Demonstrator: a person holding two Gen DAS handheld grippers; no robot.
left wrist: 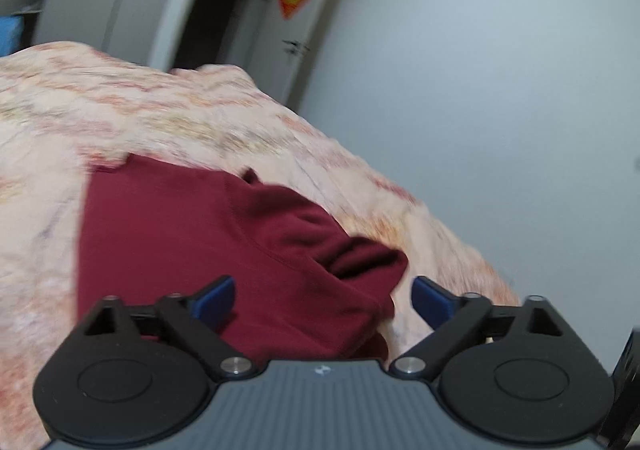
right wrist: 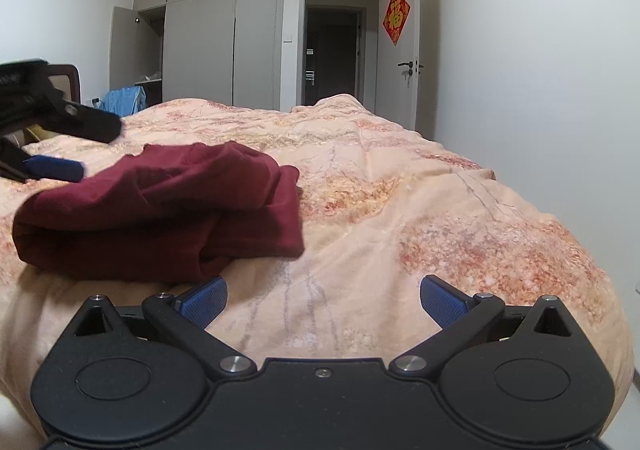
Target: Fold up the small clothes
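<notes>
A dark red garment [left wrist: 192,242] lies folded in a loose bundle on the peach floral quilt [left wrist: 120,109]. In the left wrist view my left gripper [left wrist: 323,296] hovers over the garment's near edge. Its jaws stand wide apart and the blue pads [left wrist: 214,300] do not press the cloth. The right wrist view shows the same garment [right wrist: 160,205] to the left, with the left gripper [right wrist: 80,147] just behind its far left corner. My right gripper [right wrist: 322,296] is open over bare quilt [right wrist: 400,209], right of the garment, holding nothing.
The bed fills the foreground and its right edge runs along a white wall [right wrist: 520,89]. Behind stand a grey wardrobe [right wrist: 216,41] with one door open, a dark doorway [right wrist: 334,49] and a red paper sign [right wrist: 396,15]. Blue cloth [right wrist: 124,97] lies beyond the bed.
</notes>
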